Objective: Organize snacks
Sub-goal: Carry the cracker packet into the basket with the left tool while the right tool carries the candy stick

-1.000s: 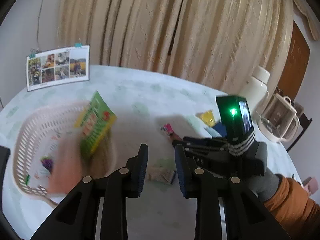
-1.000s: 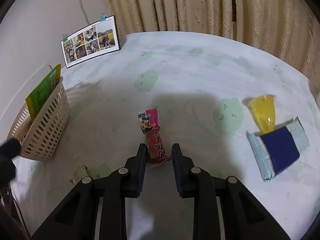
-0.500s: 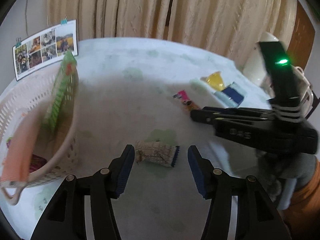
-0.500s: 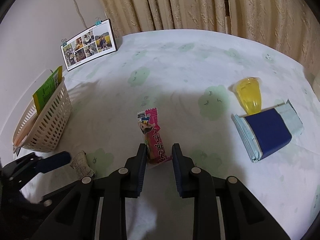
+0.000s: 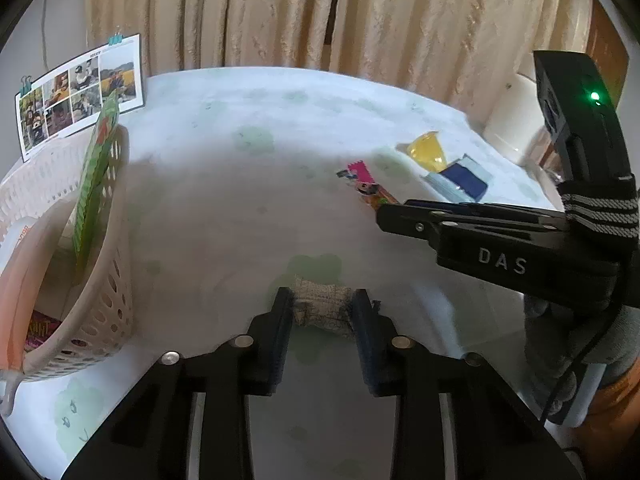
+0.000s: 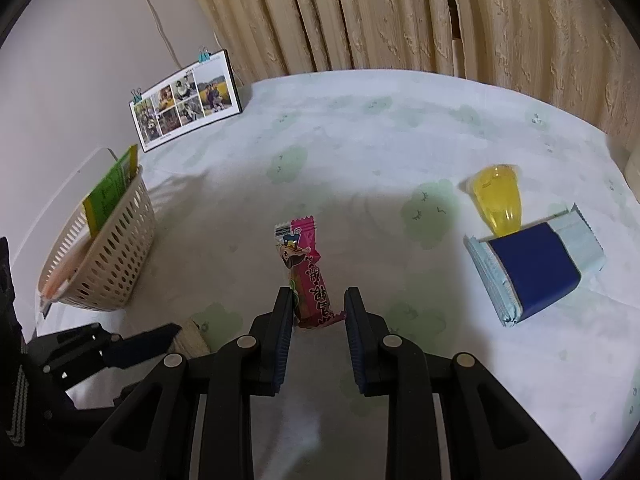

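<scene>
Straddling small beige snack pack [image 5: 323,310] with my left gripper [image 5: 320,312]: jaws half open, nothing gripped yet, pack between pads on table. Right gripper [image 6: 317,309] likewise parted around near end of pink candy bar [image 6: 306,276], not clamped. Risks I judge: crinkly wrappers slipping on closing; basket [image 5: 100,272] to left is crowded, green packet [image 5: 96,184] leaning at rim may tip out; grippers close, could collide.

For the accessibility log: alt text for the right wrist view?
Right hand-held gripper, open, straddles a pink snack bar on the table. Basket at left; yellow jelly cup and blue packet at right.
</scene>
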`<control>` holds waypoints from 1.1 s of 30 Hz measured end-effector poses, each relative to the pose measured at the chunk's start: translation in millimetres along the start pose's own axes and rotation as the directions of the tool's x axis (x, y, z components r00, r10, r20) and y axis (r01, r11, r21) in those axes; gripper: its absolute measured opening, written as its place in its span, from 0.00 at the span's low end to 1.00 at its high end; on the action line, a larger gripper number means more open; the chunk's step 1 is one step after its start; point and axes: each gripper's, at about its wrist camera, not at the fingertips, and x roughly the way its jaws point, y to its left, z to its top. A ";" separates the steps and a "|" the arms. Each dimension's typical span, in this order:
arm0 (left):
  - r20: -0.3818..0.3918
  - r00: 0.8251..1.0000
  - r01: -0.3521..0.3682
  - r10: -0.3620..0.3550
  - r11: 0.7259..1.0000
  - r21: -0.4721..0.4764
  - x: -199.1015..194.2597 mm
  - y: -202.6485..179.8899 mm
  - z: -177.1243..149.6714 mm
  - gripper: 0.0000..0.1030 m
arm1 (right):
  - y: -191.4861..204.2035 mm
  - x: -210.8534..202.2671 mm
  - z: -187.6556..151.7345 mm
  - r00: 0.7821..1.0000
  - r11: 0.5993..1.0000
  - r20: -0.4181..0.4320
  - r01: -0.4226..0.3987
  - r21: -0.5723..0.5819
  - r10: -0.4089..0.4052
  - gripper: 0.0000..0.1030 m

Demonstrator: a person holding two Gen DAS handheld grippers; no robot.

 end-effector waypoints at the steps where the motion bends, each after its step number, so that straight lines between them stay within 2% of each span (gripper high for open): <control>1: 0.003 1.000 0.001 -0.001 1.000 0.002 -1.8 -1.2 -0.1 0.29 | 0.4 -0.7 0.5 1.000 1.000 0.003 -0.002 0.001 0.002 0.23; 7: 0.045 0.999 0.006 -0.006 1.000 0.005 -18.7 -4.3 2.8 0.28 | 0.9 -7.0 2.4 1.000 1.000 0.023 -0.017 0.011 0.017 0.23; 16: 0.161 0.987 -0.007 0.009 1.000 -0.013 -68.2 1.8 11.1 0.28 | 2.3 -14.0 4.1 0.998 0.999 0.046 -0.032 0.017 0.031 0.23; 24: 0.273 0.956 -0.085 0.108 0.992 -0.093 -119.8 43.1 21.3 0.28 | 3.7 -20.3 2.6 0.997 0.999 0.061 -0.045 0.022 0.044 0.23; 33: 0.290 0.927 -0.171 0.236 0.957 -0.233 -131.1 110.0 18.4 0.28 | 11.4 -28.2 1.6 0.994 0.996 0.076 -0.084 0.043 0.081 0.23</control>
